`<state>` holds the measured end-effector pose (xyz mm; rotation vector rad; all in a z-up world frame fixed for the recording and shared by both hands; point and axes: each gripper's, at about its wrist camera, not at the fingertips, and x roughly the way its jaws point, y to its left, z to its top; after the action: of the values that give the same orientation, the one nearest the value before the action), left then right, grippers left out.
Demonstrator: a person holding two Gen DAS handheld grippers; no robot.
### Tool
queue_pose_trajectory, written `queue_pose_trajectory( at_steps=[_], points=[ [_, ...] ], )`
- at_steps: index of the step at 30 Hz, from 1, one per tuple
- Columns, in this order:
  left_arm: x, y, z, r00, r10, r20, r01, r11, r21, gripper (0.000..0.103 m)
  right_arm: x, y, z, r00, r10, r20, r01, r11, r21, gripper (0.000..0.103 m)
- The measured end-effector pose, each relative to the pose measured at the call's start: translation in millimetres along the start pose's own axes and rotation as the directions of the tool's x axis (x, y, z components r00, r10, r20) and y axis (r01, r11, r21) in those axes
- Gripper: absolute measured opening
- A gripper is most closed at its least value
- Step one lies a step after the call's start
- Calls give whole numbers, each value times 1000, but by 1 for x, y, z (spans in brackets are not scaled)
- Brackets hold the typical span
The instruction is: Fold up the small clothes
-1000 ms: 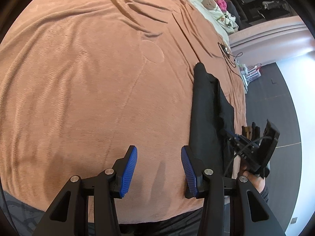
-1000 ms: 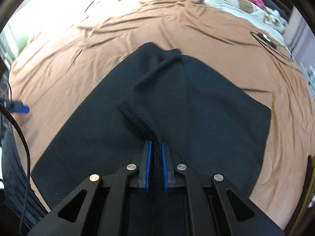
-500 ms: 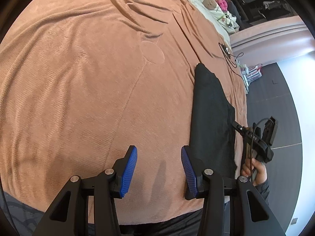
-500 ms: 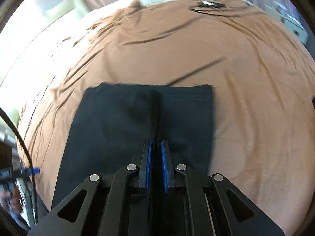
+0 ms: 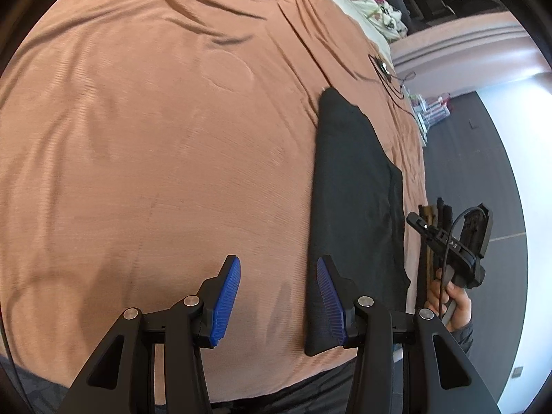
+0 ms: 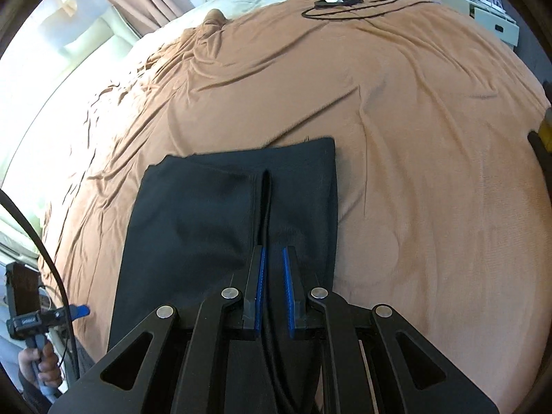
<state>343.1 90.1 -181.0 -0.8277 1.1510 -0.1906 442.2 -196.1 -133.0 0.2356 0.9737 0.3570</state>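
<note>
A black garment [image 6: 238,220] lies folded flat on a brown bedspread [image 6: 396,138], near the bed's near edge. The right wrist view looks straight over it: a rough rectangle with a raised seam or fold edge running from its far middle back toward the camera. The right gripper [image 6: 272,286] hangs low over the near part of the cloth, its blue pads only a narrow slit apart; a dark strip of fabric seems to run up between them, though whether the pads press on it cannot be told from this angle.

The left wrist view shows the same garment [image 5: 352,186] from the side, as a long dark strip on the right of the bedspread [image 5: 155,138], with an upper layer ending short of the right-hand edge (a step this view alone reveals). The left gripper [image 5: 276,296] stands moderately wide with nothing between its pads, over bare bedspread, its right finger just overlapping the garment's near-left corner.

Each view catches the other hand: the right hand [image 5: 455,300] beyond the bed's right edge, the left hand [image 6: 41,362] at the lower left. A black cable [image 6: 348,3] lies on the far bedspread.
</note>
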Motion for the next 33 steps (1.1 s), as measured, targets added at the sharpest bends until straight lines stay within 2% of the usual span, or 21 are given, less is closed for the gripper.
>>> queue_pose_trajectory(
  at_steps=[2,5,6,18,26,28,30,31,33],
  points=[
    [8,-6,0,1000,-12,-18,12,1000,13,48,-7,-4,-10,1000,7,-6,-7,1000,10,13],
    [21,-14,-1,999,-24,-49,26,999,32,48,-20,-7,-23,1000,13,-2,-13,999,35,39],
    [23,-16,-1,998,-26,-56,28,999,37,48,-25,-9,-28,1000,20,4,-20,999,45,42],
    [45,-27,-9,992,-42,-121,51,996,76,48,-70,-16,-95,1000,17,3,-17,993,115,42],
    [54,-36,-18,988,-52,-148,66,993,97,48,-80,-17,-123,999,39,-18,-36,989,145,39],
    [58,-39,-21,985,-55,-162,73,992,104,48,-78,-17,-127,999,37,-33,-32,989,145,33],
    [60,-42,-24,984,-54,-172,75,990,117,48,-76,-15,-129,999,31,-44,-24,989,145,22],
    [60,-43,-26,983,-51,-175,74,989,128,48,-77,-16,-130,999,24,-44,-18,989,144,13],
    [62,-46,-28,981,-55,-188,82,987,138,46,-80,-17,-129,999,15,-35,-10,990,144,4]
  ],
)
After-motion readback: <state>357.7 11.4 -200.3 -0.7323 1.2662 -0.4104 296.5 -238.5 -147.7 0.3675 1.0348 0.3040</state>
